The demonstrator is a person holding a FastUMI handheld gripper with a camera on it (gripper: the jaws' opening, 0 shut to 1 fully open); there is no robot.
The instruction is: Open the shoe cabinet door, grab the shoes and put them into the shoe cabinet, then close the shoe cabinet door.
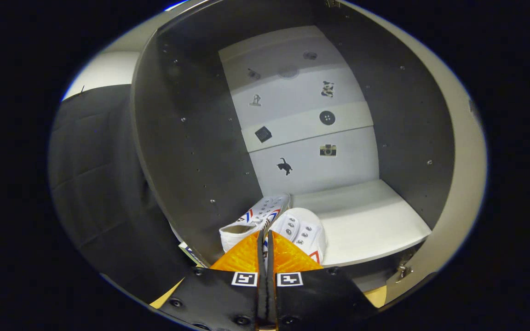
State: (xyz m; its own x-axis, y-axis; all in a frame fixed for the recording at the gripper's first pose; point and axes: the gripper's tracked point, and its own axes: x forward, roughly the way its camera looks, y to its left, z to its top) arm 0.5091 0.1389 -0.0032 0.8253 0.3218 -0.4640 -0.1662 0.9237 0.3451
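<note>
The gripper (265, 239) points into the open shoe cabinet (191, 151), a box with dark grey side walls and a pale front edge. Its fingers are closed together with only a thin seam between them; whether they pinch any part of a shoe cannot be told, as the tips cover that spot.

Two white canvas lace-up shoes with red and blue side stripes lie inside the cabinet on its white bottom shelf (371, 220), in the corner against the left wall. The left shoe (252, 220) is tipped on its side, with its sole edge facing the opening and its toe toward the back panel. The right shoe (302, 226) sits just beside it, touching it, with its rounded white toe cap and metal eyelets facing up. Both shoes lie just ahead of the fingertips, and the fingers partly hide their near ends.

The white back panel (311, 138) carries small stickers, among them a black cat (285, 166), a camera (327, 150) and a round dark button (327, 117). The right part of the shelf is bare.
</note>
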